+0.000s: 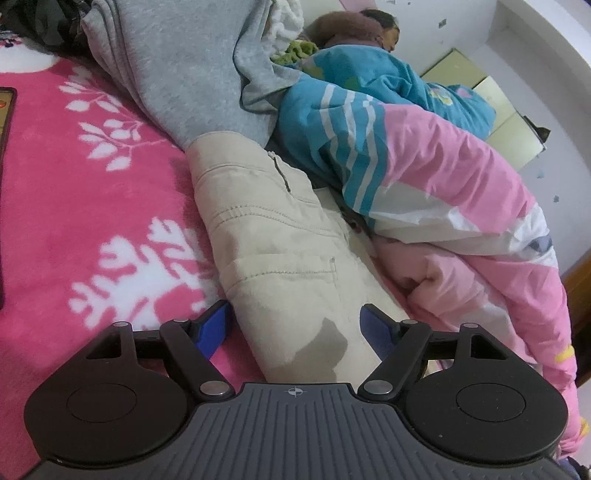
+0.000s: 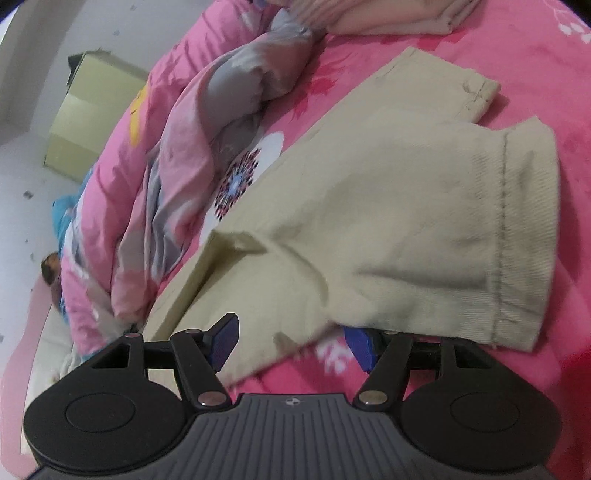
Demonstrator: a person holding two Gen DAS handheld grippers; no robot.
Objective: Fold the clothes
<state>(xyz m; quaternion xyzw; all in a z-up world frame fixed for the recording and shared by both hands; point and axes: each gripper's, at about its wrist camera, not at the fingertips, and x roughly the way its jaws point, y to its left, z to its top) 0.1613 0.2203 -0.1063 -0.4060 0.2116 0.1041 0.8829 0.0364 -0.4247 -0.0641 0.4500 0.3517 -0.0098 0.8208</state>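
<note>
My left gripper (image 1: 295, 332) was spread wide, blue pads (image 1: 214, 328) on either side of the beige trousers (image 1: 280, 251), not pinching. The trousers ran fwd from between the fingers across the pink blanket (image 1: 92, 206), waistband/pocket end toward the far side, w/ a dark damp-looking patch (image 1: 325, 347) right by the jaws. A grey garment (image 1: 177, 66) lay past the trousers, touching their far end. To the right a pink-and-blue quilt (image 1: 424, 155) was bunched up against the trousers, and a person (image 1: 373, 26) lay under it at the far end. A dark flat thing (image 1: 5, 147) sat at the left edge of the blanket; couldn't tell what.

My right gripper (image 2: 291, 339) was also spread. One hemmed leg (image 2: 461, 236) lay folded over, its lower edge draped over the right pad (image 2: 360, 347); left pad (image 2: 225, 339) sat on the cloth beside it. Nothing was clamped. The other leg's hem (image 2: 476, 88) lay farther out, flat on the blanket (image 2: 535, 48). The quilt (image 2: 177, 147) was heaped along the left of the trousers (image 2: 332, 177), touching them. Folded pale cloth (image 2: 388, 18) sat at the far top. Pic was a bit blurred near the pads.
</note>
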